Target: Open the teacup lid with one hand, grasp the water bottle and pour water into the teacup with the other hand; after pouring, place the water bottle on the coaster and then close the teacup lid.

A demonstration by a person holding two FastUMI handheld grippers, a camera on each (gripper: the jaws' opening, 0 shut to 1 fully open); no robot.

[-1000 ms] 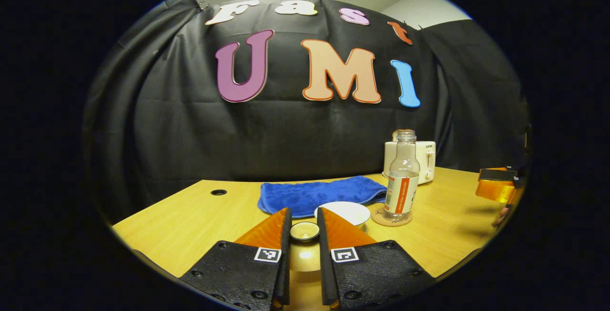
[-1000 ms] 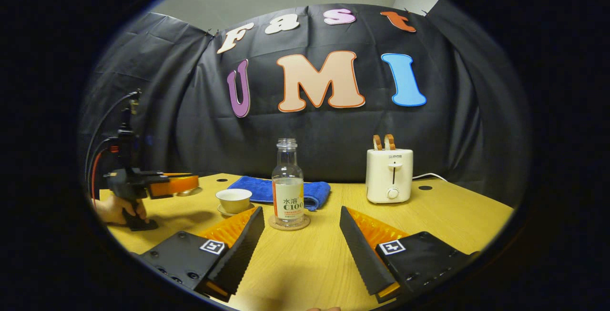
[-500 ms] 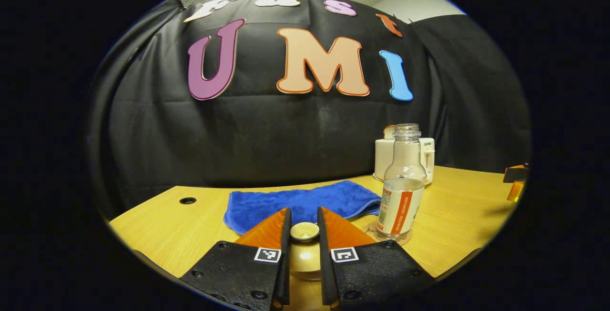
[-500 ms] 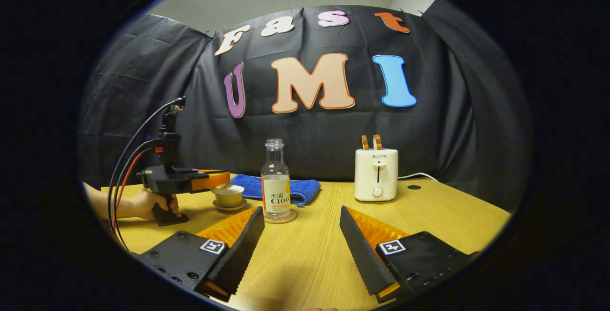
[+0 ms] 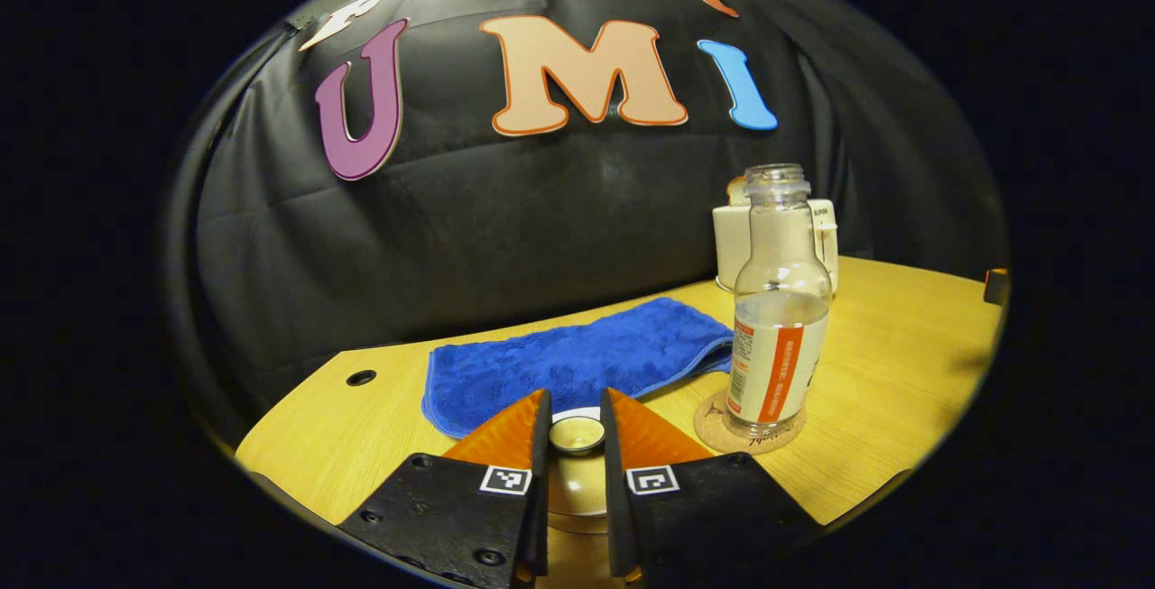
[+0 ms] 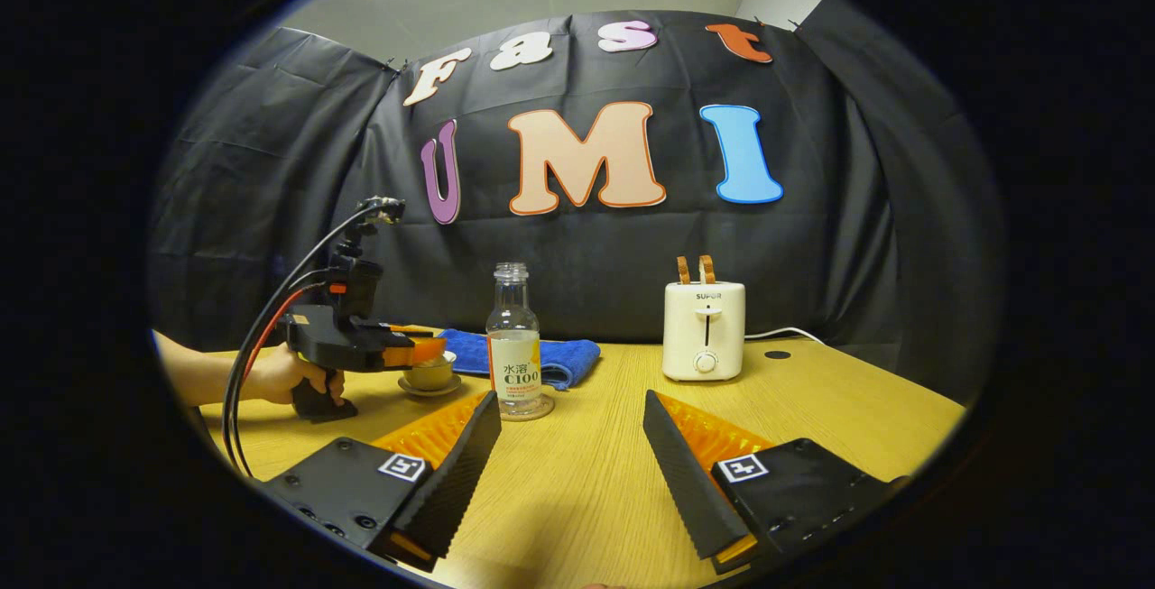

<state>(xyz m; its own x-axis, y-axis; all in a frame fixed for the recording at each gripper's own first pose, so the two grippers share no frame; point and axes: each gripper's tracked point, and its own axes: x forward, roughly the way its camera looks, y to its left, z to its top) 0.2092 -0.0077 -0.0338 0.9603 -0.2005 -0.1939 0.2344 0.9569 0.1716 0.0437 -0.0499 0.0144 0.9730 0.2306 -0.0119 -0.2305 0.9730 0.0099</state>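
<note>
My left gripper (image 5: pixel 576 404) is shut on the small round knob of the cream teacup lid (image 5: pixel 577 434). In the right gripper view, the left gripper (image 6: pixel 411 356), held by a hand, keeps the lid directly over the teacup (image 6: pixel 430 376) on its saucer. Whether the lid rests on the cup I cannot tell. The clear, uncapped water bottle (image 5: pixel 778 336) (image 6: pixel 512 345), about half full, stands upright on the round cork coaster (image 5: pixel 717 427) (image 6: pixel 541 411), just right of the cup. My right gripper (image 6: pixel 570 401) stands open low over the table, nearer than the bottle, with nothing between its fingers.
A blue towel (image 5: pixel 577 363) (image 6: pixel 564 360) lies behind the cup and bottle. A cream toaster (image 6: pixel 704 330) (image 5: pixel 823 237) with two slices in it stands at the back right. Cables (image 6: pixel 262 336) trail from the left gripper. The wooden table (image 6: pixel 812 400) runs to the black wall.
My left gripper carried the lid forward and to the right until it came over the teacup, close beside the bottle. The right gripper stayed open and barely moved.
</note>
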